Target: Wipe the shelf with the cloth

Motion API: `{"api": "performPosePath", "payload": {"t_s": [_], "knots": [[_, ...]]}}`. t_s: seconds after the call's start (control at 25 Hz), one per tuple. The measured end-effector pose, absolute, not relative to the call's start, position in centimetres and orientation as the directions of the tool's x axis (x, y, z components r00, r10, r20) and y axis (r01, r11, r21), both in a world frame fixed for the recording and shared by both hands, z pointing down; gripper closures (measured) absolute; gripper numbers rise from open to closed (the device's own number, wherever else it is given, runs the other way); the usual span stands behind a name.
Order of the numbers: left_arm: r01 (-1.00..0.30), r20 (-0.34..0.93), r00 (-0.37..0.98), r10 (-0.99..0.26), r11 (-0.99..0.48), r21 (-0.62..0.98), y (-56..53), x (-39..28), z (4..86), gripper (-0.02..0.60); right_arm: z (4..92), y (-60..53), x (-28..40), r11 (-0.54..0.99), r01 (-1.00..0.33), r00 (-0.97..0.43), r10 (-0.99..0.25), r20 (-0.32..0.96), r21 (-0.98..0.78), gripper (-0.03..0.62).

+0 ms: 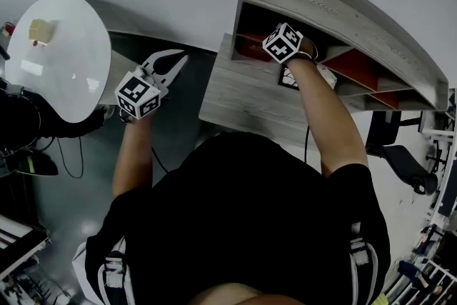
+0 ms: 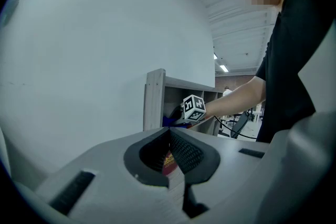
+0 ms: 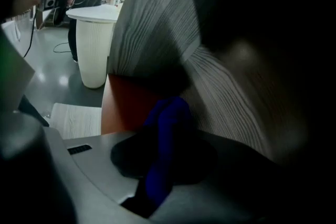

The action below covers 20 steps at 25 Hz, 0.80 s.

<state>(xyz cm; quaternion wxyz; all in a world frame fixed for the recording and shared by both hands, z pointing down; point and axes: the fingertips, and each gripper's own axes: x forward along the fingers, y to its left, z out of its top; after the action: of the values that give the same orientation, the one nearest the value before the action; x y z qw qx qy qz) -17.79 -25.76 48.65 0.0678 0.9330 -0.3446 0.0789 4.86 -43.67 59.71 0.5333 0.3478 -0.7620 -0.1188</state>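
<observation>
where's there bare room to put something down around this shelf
The wooden ledge is bare from its left edge across to the person's forearm. The round white table is open too, except for a small yellow block near its far rim. It is crowded in the shelf compartment, where the right gripper holds the blue cloth.

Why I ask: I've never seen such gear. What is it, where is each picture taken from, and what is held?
No robot: a person holds a two-jaw gripper in each hand. One picture comes from a head camera looking down; the others from cameras on each gripper. The right gripper reaches into the shelf, shut on a blue cloth. The left gripper hangs in air, jaws together, empty. A yellow thing lies on the round table.
</observation>
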Motion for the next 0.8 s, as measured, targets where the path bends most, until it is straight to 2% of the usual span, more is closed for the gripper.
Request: {"api": "performPosePath", "payload": {"t_s": [0.24,0.52,0.8], "knots": [[-0.605,0.178,0.790,-0.587,-0.793,0.070,-25.9,-15.7,48.3,0.565,59.3,-42.8,9.5,0.704,-0.395,-0.050,-0.658,0.751,0.590,0.531],[-0.582,0.172,0.807,-0.565,-0.811,0.067,-25.9,-15.0,47.8,0.565,59.7,-41.8,11.9,0.703,-0.321,0.092,-0.643,0.760,0.634,0.536],[-0.577,0.179,0.810,-0.559,-0.813,0.074,-26.0,-14.8,48.0,0.565,60.1,-41.4,12.5,0.712,-0.238,0.157,-0.643,0.750,0.661,0.540]]}}
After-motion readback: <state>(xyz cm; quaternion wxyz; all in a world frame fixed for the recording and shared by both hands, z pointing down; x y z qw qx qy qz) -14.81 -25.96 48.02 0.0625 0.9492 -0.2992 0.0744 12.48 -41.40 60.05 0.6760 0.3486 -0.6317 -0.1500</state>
